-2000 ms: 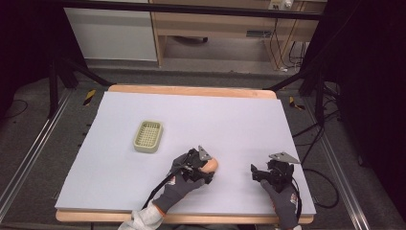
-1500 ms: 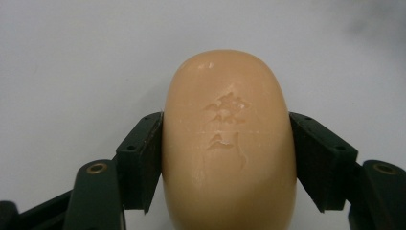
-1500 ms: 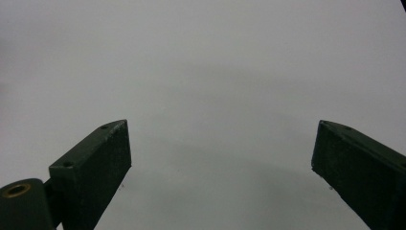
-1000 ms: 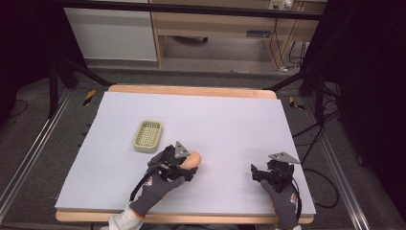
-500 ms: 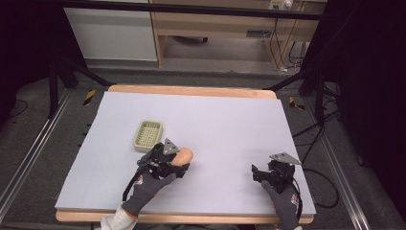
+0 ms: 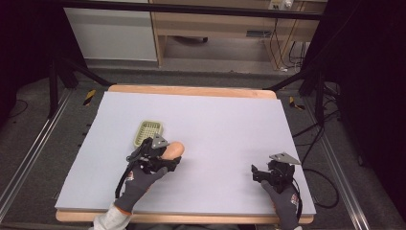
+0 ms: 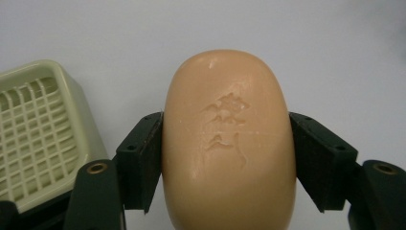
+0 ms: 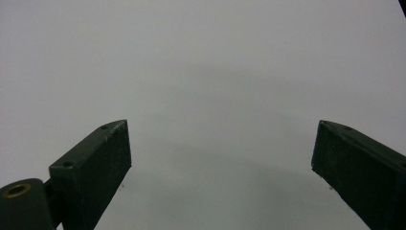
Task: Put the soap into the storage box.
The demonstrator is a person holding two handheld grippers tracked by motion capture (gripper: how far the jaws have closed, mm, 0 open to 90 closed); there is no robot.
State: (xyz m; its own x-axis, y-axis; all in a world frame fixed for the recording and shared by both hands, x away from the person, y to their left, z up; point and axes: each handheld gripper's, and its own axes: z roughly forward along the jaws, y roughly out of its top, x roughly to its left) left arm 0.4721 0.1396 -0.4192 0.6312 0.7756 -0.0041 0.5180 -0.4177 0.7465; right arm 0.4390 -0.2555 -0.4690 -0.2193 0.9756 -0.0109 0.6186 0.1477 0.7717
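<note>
Your left gripper [image 6: 168, 155] clamps the soap [image 7: 229, 143] by its sides, just beside the dish [image 6: 148, 132] on the counter [image 6: 230, 120]. Your right gripper [image 6: 261, 173] stands wide open, holding nothing.

Soap [image 7: 229, 143] near end cut off by bottom edge in left gripper view; soap dish [image 7: 40, 136] cropped at left edge. High view: right tongs [image 6: 261, 173] too small to judge jaw gap.
</note>
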